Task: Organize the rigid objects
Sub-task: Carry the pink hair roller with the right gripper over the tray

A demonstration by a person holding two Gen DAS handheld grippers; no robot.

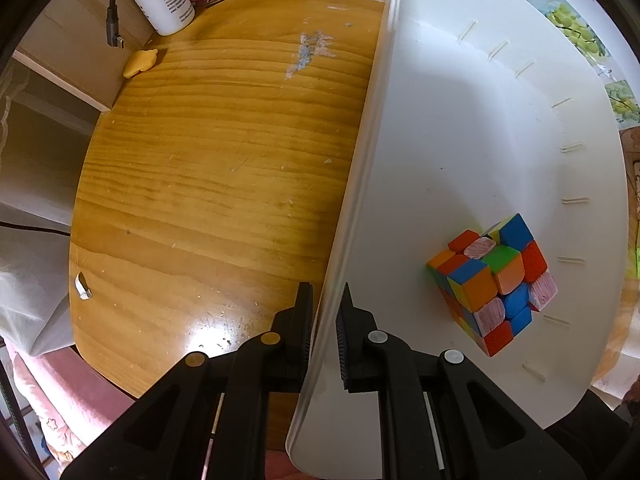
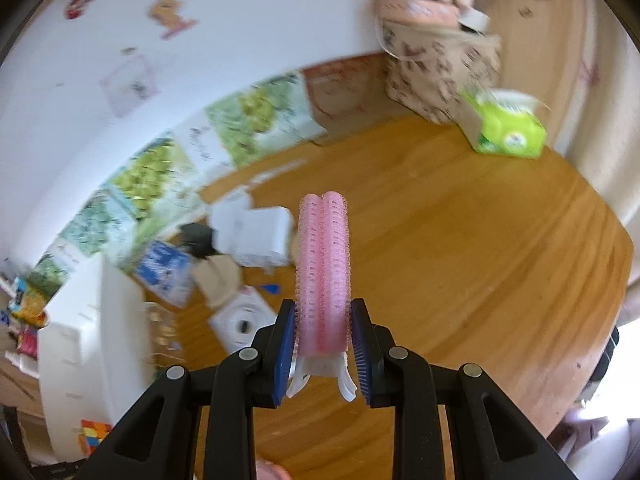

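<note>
Nearby, tissue box (image 2: 505, 128), camera (image 2: 239, 323), cartons (image 2: 256, 236) on table (image 2: 460, 248)

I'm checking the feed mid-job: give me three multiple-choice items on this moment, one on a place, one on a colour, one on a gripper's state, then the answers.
1. Where is the puzzle cube?
A. On the bare wooden table
B. Inside the white bin
C. Between the right gripper's pads

2. What colour is the hair roller clip in the right gripper?
A. Pink
B. Green
C. Yellow

3. What is the left gripper doing?
A. Standing wide open over the table
B. Holding the cube
C. Clamped on the bin's rim

Answers:
1 B, the cube lies on the floor of the white bin.
2 A, its mesh rollers are pink.
3 C, one finger sits on each side of the rim.
</note>
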